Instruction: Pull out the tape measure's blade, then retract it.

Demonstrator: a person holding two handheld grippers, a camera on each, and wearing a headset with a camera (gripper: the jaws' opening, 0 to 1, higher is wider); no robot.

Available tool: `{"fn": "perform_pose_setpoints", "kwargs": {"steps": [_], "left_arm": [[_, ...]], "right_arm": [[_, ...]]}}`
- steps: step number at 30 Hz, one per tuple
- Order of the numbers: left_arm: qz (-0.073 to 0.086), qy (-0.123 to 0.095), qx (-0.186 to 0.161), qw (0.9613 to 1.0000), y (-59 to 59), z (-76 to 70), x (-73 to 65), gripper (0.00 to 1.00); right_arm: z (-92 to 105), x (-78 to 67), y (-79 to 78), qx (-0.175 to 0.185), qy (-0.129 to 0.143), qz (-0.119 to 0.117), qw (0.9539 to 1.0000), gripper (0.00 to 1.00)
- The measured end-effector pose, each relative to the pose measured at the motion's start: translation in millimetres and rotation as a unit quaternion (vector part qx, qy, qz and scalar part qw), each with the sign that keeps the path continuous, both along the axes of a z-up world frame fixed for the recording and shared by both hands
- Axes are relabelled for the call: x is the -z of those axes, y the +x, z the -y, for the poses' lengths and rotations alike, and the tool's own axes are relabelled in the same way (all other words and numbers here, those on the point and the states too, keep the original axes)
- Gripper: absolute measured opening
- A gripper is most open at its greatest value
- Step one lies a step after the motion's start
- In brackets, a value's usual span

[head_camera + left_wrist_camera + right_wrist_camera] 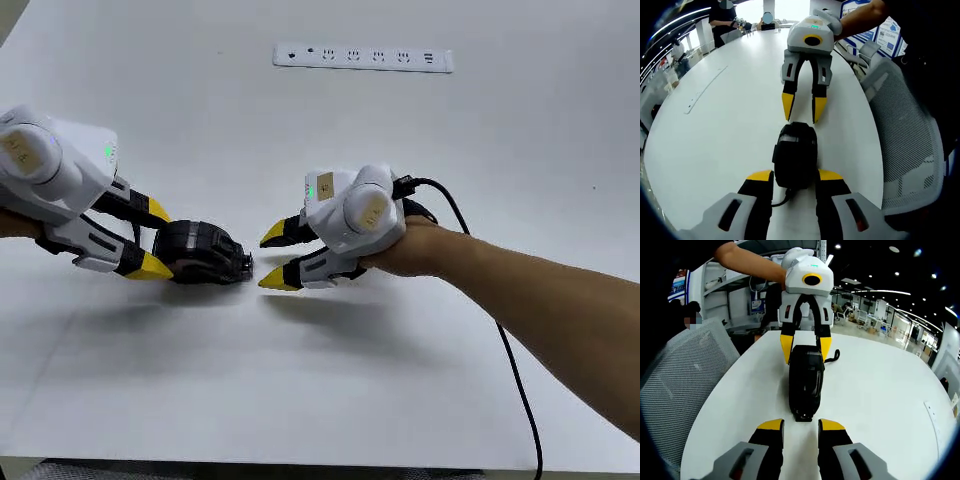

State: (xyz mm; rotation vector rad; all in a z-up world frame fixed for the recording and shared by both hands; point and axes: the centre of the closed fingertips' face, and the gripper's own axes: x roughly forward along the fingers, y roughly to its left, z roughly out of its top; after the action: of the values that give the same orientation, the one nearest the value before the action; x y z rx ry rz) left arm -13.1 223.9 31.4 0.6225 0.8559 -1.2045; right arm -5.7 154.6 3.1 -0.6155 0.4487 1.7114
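A black tape measure [200, 252] lies on the white table [330, 380], and my left gripper [155, 238] is shut on its rear half. In the left gripper view the yellow fingertips [760, 176] press both sides of the tape measure [796, 155]. My right gripper [268, 258] faces it from the right, open, with its tips just short of the case's front end. In the right gripper view the tape measure [806, 375] points its blade end at my right gripper [801, 426], with nothing between the jaws. The left gripper [805, 347] holds it from behind. No blade is drawn out.
A white power strip [363, 57] lies at the table's far side. A black cable [510, 350] trails from the right gripper toward the near edge. A grey mesh chair [910, 125] stands beside the table. Bare tabletop surrounds both grippers.
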Motion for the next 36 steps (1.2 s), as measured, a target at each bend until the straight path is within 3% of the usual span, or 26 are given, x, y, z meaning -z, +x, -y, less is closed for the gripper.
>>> {"fn": "perform_pose_setpoints", "kwargs": {"steps": [12, 19, 23, 36], "left_arm": [[0.000, 0.011, 0.015, 0.9998, 0.3, 2.5, 4.1, 0.25], [0.009, 0.002, 0.008, 0.9999, 0.3, 2.7, 4.2, 0.24], [0.009, 0.000, 0.006, 0.9999, 1.0, 2.8, 4.4, 0.24], [0.003, -0.002, 0.003, 1.0000, 0.6, 2.5, 5.2, 0.23]], "right_arm": [[-16.3, 9.9, -1.8, -0.003, -0.008, -0.004, 1.0000, 0.17], [-14.8, 11.5, 1.0, 0.001, -0.013, -0.001, 0.9999, 0.12], [-14.6, 11.4, 1.2, 0.012, -0.011, -0.011, 0.9998, 0.11], [-14.2, 12.3, 1.1, 0.017, -0.015, -0.011, 0.9997, 0.06]]}}
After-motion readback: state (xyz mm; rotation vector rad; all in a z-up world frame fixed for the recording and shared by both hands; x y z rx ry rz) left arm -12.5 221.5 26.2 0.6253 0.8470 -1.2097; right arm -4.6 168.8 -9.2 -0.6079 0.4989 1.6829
